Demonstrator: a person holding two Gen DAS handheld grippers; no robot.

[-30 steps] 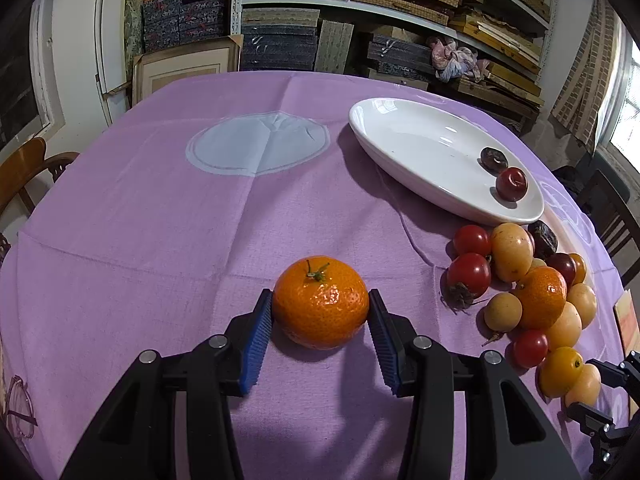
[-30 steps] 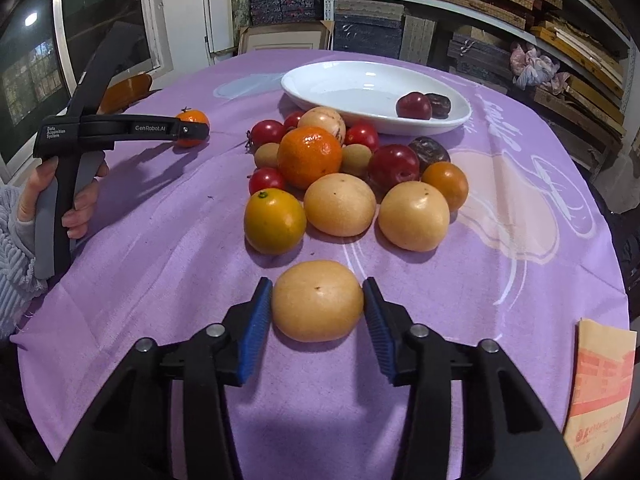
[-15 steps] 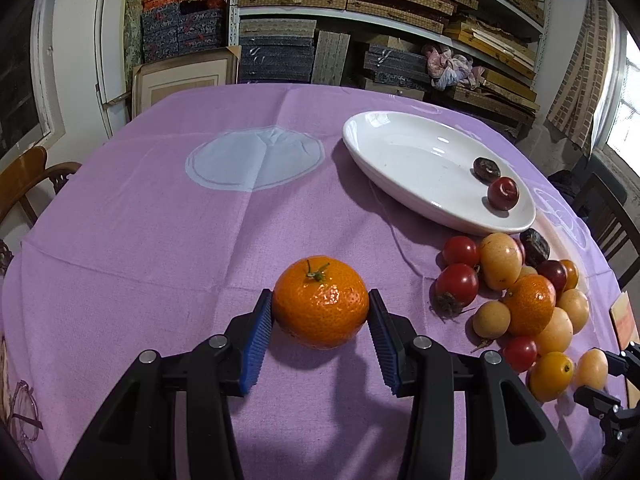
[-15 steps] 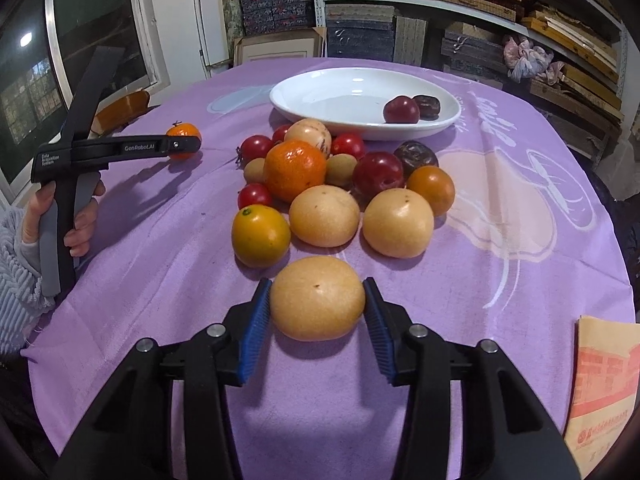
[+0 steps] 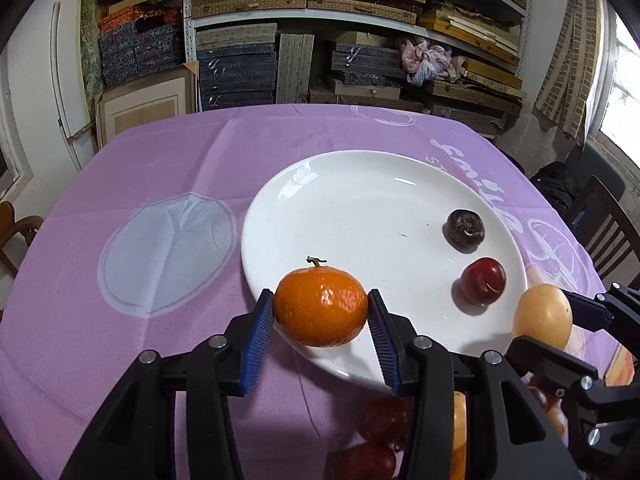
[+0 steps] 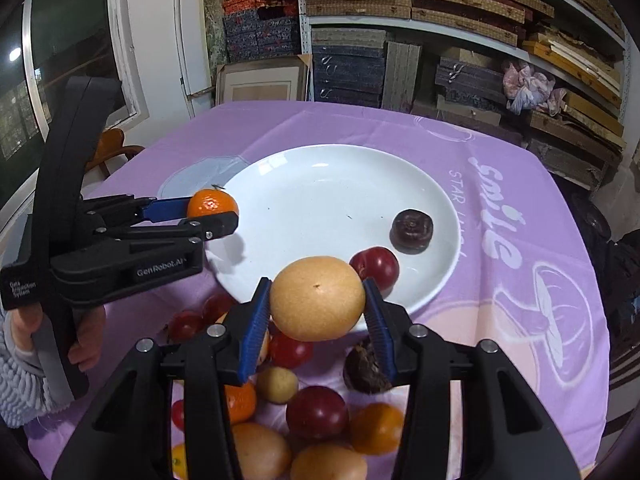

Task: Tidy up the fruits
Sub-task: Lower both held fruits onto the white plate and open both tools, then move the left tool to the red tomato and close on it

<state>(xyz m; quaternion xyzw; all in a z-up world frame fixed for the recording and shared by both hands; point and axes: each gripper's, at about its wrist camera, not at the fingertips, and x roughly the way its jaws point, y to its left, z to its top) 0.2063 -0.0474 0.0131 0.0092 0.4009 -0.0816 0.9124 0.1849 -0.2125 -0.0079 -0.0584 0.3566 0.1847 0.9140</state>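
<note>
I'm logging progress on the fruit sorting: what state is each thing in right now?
left gripper: shut on the tangerine.
tangerine: held over the plate's near rim.
right gripper: shut on the yellow fruit.
yellow fruit: held at the plate's edge.
white plate: holds a red plum and a dark fruit.
fruit pile: still on the cloth.

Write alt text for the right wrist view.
The right tool grips a tan round fruit above the near rim of a white plate holding a red plum and a dark fruit. At left, the left tool carries an orange; loose fruit lies below.
</note>
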